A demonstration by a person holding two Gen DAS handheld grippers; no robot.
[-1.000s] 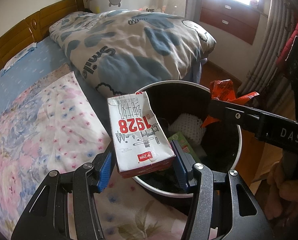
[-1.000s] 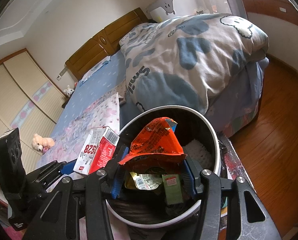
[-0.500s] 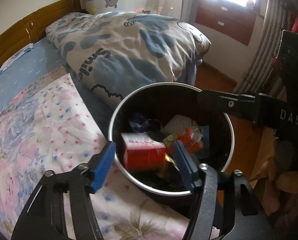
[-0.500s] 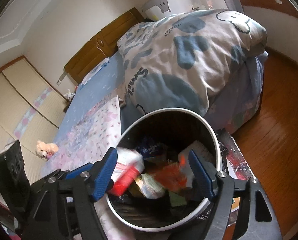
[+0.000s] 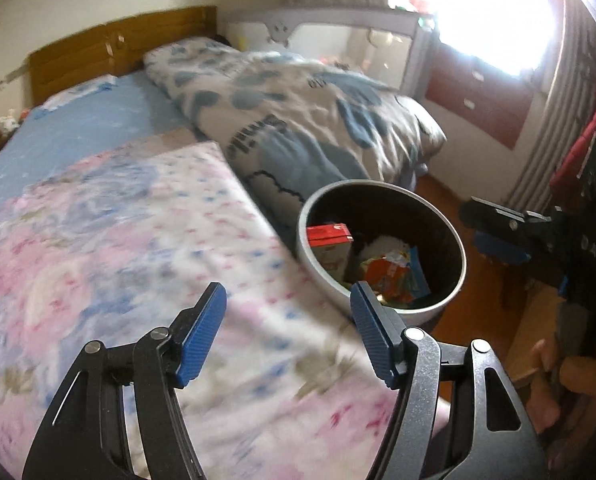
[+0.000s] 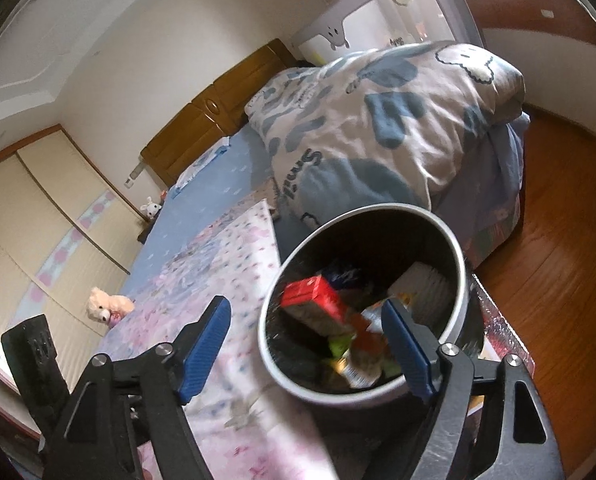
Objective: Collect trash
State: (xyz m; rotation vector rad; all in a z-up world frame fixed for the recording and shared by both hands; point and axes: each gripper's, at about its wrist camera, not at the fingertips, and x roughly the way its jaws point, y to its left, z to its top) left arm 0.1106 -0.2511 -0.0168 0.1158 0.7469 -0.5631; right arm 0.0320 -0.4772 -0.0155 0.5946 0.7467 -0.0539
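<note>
Trash lies inside the bin beside the bed, a red carton on top. Left gripper and right gripper have just been opening, both empty.

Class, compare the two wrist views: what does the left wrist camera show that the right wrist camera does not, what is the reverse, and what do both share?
Only the left wrist view shows the bright window and red-brown drawers. Only the right wrist view shows the cream wardrobe doors and pale teddy bear. Both share the round grey trash bin holding a red-and-white carton, and the pink floral blanket.
</note>
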